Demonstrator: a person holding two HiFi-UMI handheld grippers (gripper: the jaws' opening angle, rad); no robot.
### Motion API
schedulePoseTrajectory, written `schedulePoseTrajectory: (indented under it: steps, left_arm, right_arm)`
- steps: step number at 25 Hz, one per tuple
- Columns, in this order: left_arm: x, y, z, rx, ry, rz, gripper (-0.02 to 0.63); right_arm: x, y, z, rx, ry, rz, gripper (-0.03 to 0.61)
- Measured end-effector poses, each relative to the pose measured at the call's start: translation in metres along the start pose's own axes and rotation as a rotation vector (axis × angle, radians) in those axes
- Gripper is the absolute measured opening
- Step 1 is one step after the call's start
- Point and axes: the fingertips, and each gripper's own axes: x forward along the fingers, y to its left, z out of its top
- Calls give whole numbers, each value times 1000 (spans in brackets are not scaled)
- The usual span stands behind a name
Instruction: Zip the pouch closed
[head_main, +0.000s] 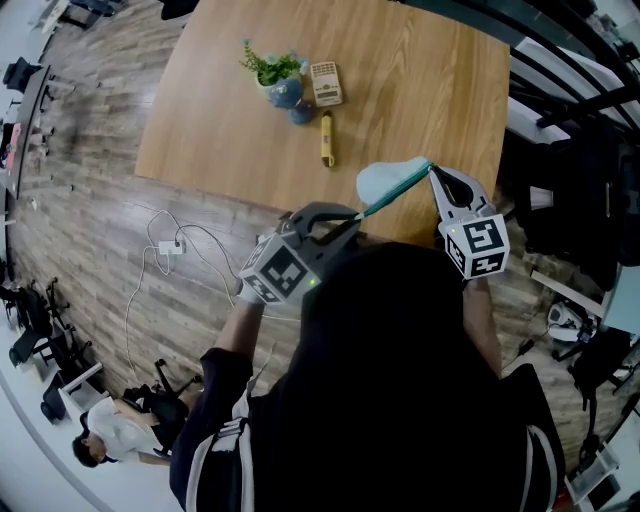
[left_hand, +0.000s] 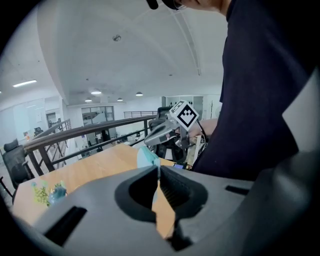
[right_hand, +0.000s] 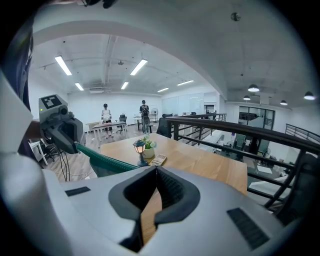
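Observation:
A pale teal pouch (head_main: 392, 181) hangs in the air over the near edge of the wooden table (head_main: 420, 90), stretched between both grippers. Its darker green zipper edge (right_hand: 107, 161) runs straight from one gripper to the other. My left gripper (head_main: 357, 214) is shut on the pouch's left end; a thin pale strip of it shows between the closed jaws in the left gripper view, with the pouch (left_hand: 147, 156) beyond. My right gripper (head_main: 432, 172) is shut at the zipper's right end. The zipper pull itself is hidden.
Further back on the table stand a small potted plant (head_main: 272, 68), a blue lantern-shaped ornament (head_main: 290, 100), a beige box (head_main: 325, 83) and a yellow pen (head_main: 326, 139). White cables and a charger (head_main: 170, 245) lie on the floor at left. A dark railing (right_hand: 235, 132) runs along the table's far side.

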Motion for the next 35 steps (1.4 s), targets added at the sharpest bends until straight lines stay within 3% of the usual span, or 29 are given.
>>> schedulePoseTrajectory:
  steps: [3, 9, 16, 30, 35]
  left_arm:
    - [4, 12, -1, -48, -20, 34, 14]
    - [8, 52, -12, -261, -83, 163, 14]
    - [12, 83, -34, -391, -99, 316, 15]
    - [-2, 91, -1, -373, -191, 451, 14]
    - [-9, 97, -1, -395, -210, 525, 14]
  right_arm:
    - [4, -3, -5, 8, 18, 12, 14]
    - [9, -10, 3, 52, -14, 30, 14]
    - [14, -8, 2, 56, -12, 59, 14]
    - [-1, -18, 29, 36, -132, 68, 18]
    - [-25, -47, 32, 33, -185, -18, 17]
